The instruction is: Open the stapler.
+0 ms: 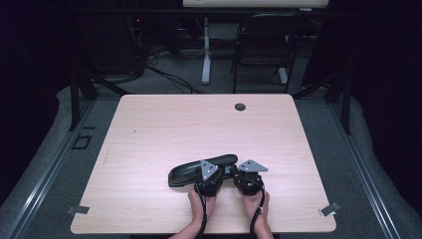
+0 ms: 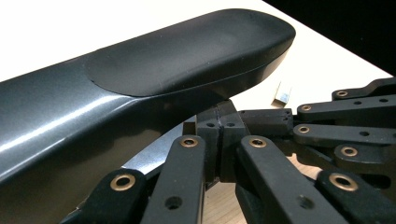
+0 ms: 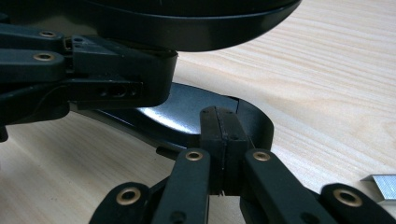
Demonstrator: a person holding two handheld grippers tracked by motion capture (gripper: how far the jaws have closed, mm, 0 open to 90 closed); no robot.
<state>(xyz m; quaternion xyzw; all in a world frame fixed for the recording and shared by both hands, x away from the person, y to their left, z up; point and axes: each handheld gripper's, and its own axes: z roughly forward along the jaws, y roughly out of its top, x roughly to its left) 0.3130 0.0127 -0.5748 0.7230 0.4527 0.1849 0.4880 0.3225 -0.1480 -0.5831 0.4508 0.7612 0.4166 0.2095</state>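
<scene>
- The left gripper [image 1: 208, 172] sits low over the table's near edge, its jaws pressed together.
- The right gripper [image 1: 247, 174] sits just beside it, jaws likewise closed.

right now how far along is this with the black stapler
Done: the stapler is hinged open, top lifted off base. In hand: the left hand-held gripper and the right hand-held gripper sit shut at the gap. Left, probably: the staple strip on the table isn't loaded yet.
</scene>
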